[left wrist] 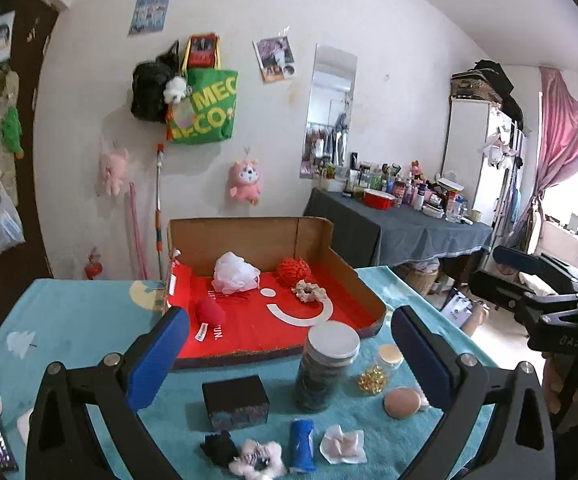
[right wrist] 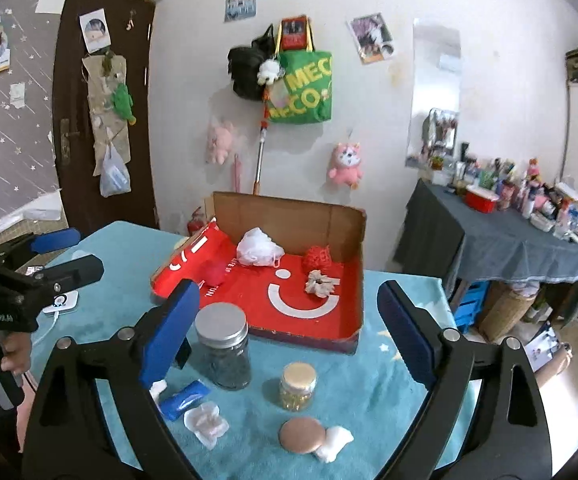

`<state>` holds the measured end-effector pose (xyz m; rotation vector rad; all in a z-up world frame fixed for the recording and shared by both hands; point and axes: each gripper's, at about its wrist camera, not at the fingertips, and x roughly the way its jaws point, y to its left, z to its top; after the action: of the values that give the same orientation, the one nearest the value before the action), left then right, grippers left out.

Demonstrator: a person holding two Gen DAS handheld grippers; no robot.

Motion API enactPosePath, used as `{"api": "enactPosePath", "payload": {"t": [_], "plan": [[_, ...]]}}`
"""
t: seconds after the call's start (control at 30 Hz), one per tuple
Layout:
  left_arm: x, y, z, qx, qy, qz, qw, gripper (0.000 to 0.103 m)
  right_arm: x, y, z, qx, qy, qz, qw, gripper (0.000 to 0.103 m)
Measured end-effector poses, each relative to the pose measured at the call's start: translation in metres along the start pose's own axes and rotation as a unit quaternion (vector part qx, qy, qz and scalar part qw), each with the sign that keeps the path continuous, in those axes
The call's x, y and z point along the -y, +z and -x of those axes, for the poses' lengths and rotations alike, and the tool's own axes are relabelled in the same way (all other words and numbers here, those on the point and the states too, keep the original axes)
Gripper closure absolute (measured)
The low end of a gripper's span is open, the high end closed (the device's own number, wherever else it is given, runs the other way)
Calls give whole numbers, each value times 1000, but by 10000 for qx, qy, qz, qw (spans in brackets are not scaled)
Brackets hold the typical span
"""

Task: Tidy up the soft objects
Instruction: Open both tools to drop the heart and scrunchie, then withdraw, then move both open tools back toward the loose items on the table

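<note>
While both tools (left (left wrist: 289,354), right (right wrist: 287,330)) gape wide and empty, scrunchie (left wrist: 258,456) lies bottom centre, nearest left; box (left wrist: 363,280) beyond.

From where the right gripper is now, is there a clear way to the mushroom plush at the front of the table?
Probably yes. The right gripper is open and empty, and the mushroom plush lies in the open on the table, nearer than the small jar, with nothing standing in front of it.

I count four soft items in one box (left wrist: 353,280), two lidded jars (left wrist: 325,364) and one black case (left wrist: 235,402) on my bench (left wrist: 73,320).
</note>
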<state>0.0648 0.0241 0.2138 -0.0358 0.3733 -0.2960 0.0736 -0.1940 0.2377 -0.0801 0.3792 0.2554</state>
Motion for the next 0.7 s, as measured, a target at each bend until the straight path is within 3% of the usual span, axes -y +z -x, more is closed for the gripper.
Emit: {"api": "enactPosePath", "payload": {"t": [0.23,0.43,0.7], "plan": [[23,-47,24,346,-19,-112,9993,0,-20,-51,29,274,-266,-86,9992,4],[31,-85,33,721,435,-105,9964,0,-27,-96,30,238,-467,-283,9982,4],[26,-126,16,364,544,194,9977,0,-23,-139,15,52,-653,-504,9966,4]]}}
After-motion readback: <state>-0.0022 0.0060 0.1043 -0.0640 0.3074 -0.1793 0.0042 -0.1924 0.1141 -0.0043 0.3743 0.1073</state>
